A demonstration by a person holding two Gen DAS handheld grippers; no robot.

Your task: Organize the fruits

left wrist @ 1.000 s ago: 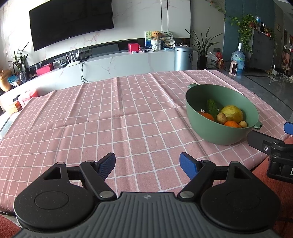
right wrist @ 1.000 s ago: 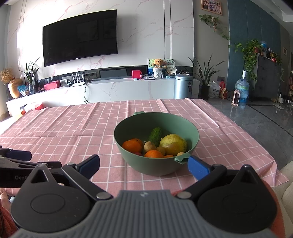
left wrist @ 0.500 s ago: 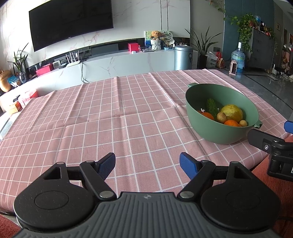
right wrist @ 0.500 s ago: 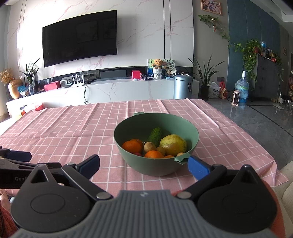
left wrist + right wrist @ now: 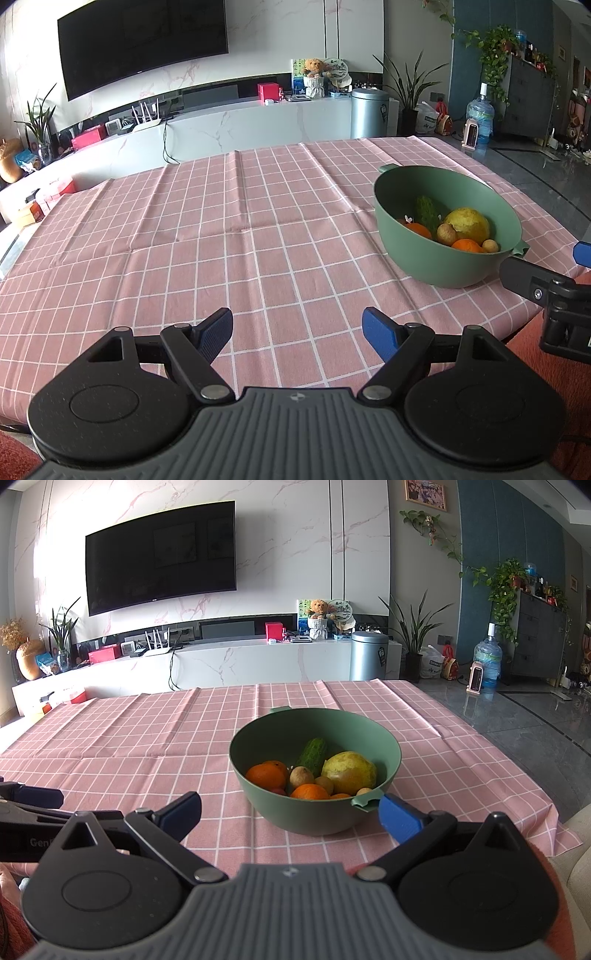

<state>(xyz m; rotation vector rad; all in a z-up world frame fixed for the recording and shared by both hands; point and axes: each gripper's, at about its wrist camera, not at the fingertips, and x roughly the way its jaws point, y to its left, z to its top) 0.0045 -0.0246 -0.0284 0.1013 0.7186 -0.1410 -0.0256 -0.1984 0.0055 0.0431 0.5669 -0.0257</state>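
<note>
A green bowl (image 5: 314,775) of fruit sits on the pink-checked tabletop (image 5: 147,746) just ahead of the right gripper's (image 5: 290,814) wide-spread, empty fingers (image 5: 399,818).

Bright, soft daylight from the left; sharp focus, fisheye bending and dark corners.

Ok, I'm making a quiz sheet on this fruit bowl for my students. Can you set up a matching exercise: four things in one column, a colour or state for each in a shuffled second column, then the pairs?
Column 1:
1. bowl
2. cucumber
3. large pear-like fruit
4. right gripper

Column 2:
A. yellow-green, the biggest item in the bowl
B. open and empty, just short of the bowl
C. green, standing on the pink checked tablecloth
D. dark green, leaning up toward the far wall of the bowl

Pairs: 1-C, 2-D, 3-A, 4-B
</note>
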